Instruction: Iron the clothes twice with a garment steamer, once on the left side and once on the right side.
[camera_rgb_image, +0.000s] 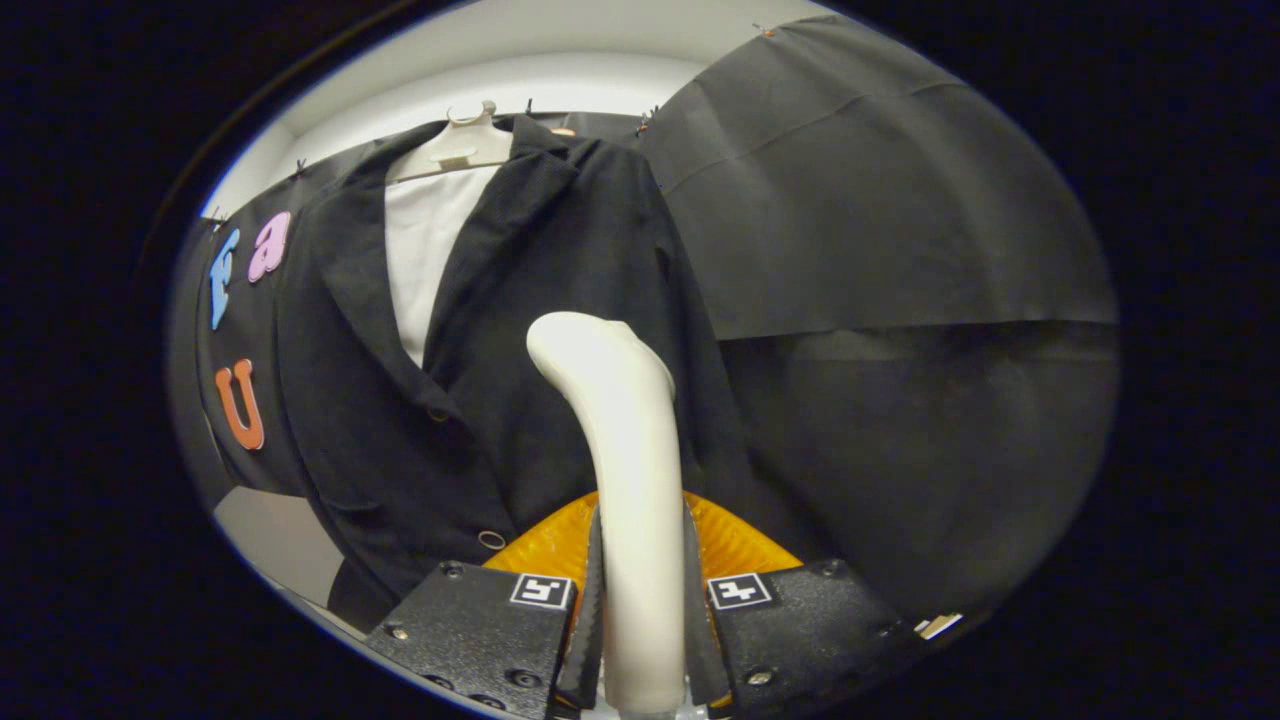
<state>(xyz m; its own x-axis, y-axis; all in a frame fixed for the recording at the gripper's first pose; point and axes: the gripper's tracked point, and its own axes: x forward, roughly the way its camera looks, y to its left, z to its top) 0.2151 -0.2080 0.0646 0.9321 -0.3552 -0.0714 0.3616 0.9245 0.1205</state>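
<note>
Gripper: the gripper (640, 640) is being seen from just behind its two fingers, which are clenched on the handle of a garment steamer, one finger pressing on each side of it.

Garment steamer: the white steamer (622, 470) is being held upright between the fingers, its handle rising ahead of them and bending at the top towards the clothes. Its steam face is turned away and cannot be made out.

Clothes: a dark jacket (560, 330) is being displayed on a pale hanger (455, 150) against the booth wall, directly beyond the steamer. It is being worn open over a white shirt (425, 250). Two buttons are showing on the lower front.

Steamer position: the head is being held over the front panel that lies beside the white shirt opening, about midway down the jacket. Whether the head is touching the cloth cannot be told.

Step in hand: a pass down one side of the jacket is judged to be in progress; which of the two passes cannot be told.

Doing it well: the head should be kept flat and close to the cloth, the stroke being drawn straight along the panel from shoulder to hem, so that the fabric is not bunched or pushed off the hanger. The lapel and buttons should be skirted, not snagged.

Grip advice: the squeeze on the handle should be kept firm, since a twist between the fingers would be turning the steam away from the cloth.
</note>
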